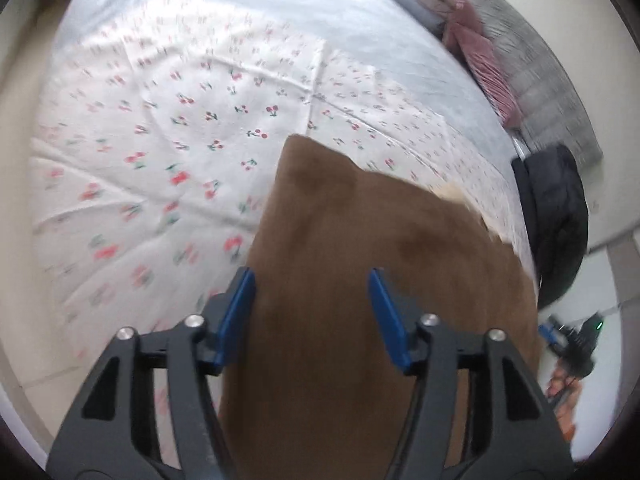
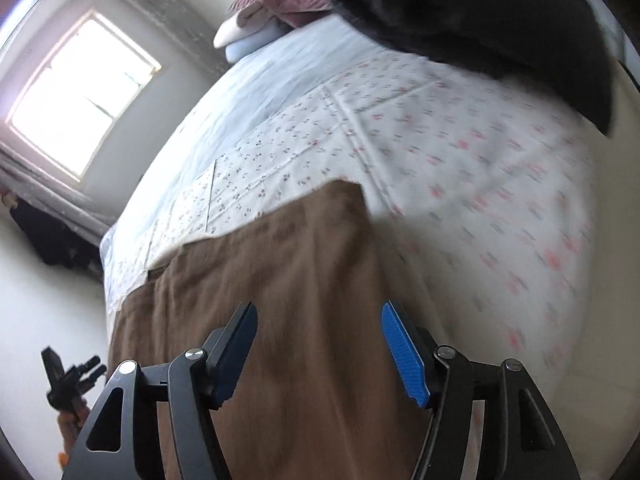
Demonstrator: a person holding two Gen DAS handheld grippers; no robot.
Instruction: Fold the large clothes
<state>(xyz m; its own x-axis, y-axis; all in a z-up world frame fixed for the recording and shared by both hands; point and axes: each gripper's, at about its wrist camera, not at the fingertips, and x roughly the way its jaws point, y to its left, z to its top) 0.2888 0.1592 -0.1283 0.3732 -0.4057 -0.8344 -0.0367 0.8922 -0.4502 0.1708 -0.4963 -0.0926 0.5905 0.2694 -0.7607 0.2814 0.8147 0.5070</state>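
Observation:
A large brown garment lies flat on the cherry-print sheet of a bed, near its front edge. In the left wrist view my left gripper hovers over the garment's left part, its blue pads spread wide with only cloth seen below them. The right wrist view shows the same brown garment with a squared far corner. My right gripper stands open above it, blue fingers apart and nothing pinched. The other gripper appears at the left edge of that view.
A black jacket drapes over the bed's right edge. Folded pink, pale blue and grey clothes are stacked at the far corner. A bright window is on the far wall. Pale floor lies beside the bed.

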